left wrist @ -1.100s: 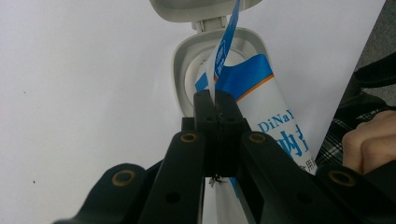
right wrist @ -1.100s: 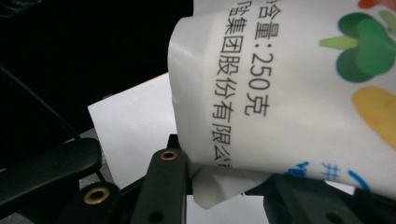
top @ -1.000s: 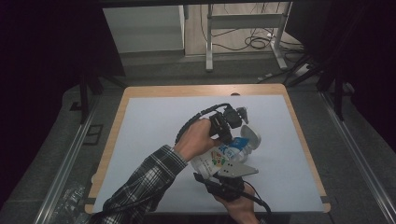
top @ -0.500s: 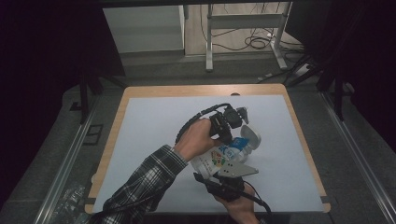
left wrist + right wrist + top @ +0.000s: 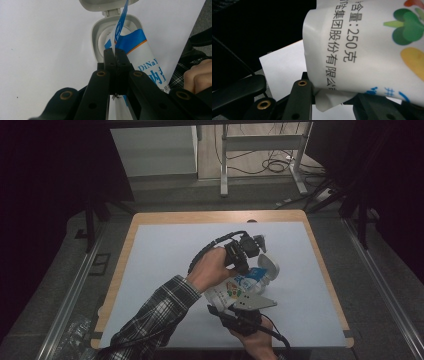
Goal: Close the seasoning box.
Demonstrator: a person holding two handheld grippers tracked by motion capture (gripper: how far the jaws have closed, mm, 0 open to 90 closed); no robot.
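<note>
dim lab: bare white-topped table (image 5: pixel 165 250), floor cables (image 5: pixel 272 165), metal frame legs (image 5: pixel 224 165)

The left gripper (image 5: pixel 115 53) has its two black jaws pressed together, pinching a thin blue-and-white strip (image 5: pixel 119 27) that rises from between them toward the top of the frame. Just behind the jaws lies a white packet (image 5: pixel 145 58) with a blue band and an orange line, printed in blue letters. Its end rests in a grey round container (image 5: pixel 98 37) whose hinged lid (image 5: pixel 100 5) stands open on the white tabletop (image 5: pixel 45 42). At the right edge, a hand (image 5: pixel 198 78) and a plaid sleeve (image 5: pixel 178 75) show.
</note>
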